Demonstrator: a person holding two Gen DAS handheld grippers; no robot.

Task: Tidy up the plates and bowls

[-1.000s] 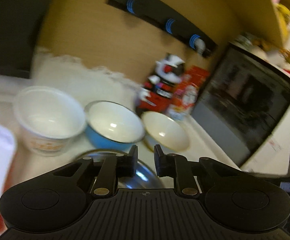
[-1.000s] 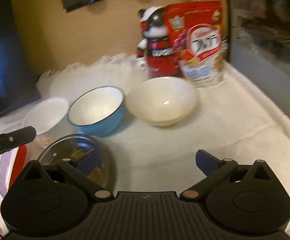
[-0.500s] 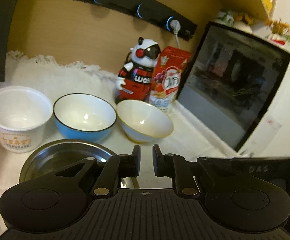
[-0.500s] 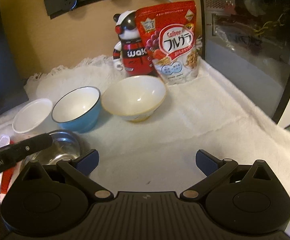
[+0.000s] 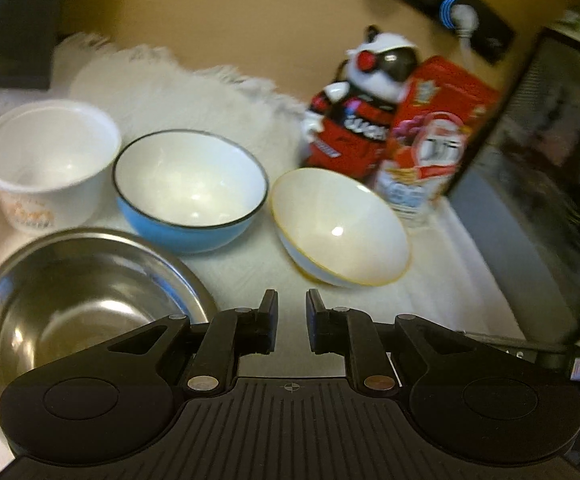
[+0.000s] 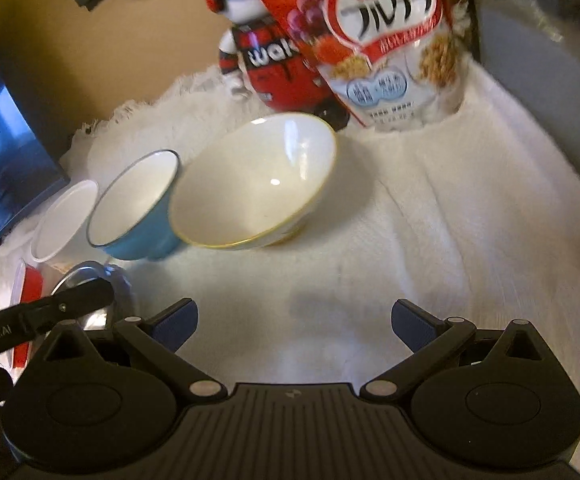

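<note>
Four empty bowls stand on a white towel [image 6: 430,240]. From left to right in the left wrist view they are a white paper bowl [image 5: 49,160], a blue enamel bowl [image 5: 189,188] and a cream bowl with a yellow rim [image 5: 338,228]. A steel bowl [image 5: 77,300] sits in front of them. My left gripper [image 5: 292,304] is shut with nothing in it, just right of the steel bowl's rim. My right gripper [image 6: 294,320] is open and empty, short of the cream bowl [image 6: 253,184]. The blue bowl [image 6: 137,208] and the white paper bowl [image 6: 63,220] lie to that bowl's left.
A red and black robot figure [image 5: 366,120] and a red cereal bag [image 6: 370,40] stand behind the cream bowl. A dark appliance [image 5: 538,184] closes off the right side. A screen [image 6: 1,160] and a red-edged container [image 6: 25,292] sit at the left.
Both grippers have moved in toward the bowls, which now look larger. The right gripper has come close to the cream bowl and cereal bag. The jaws look the same as before.
</note>
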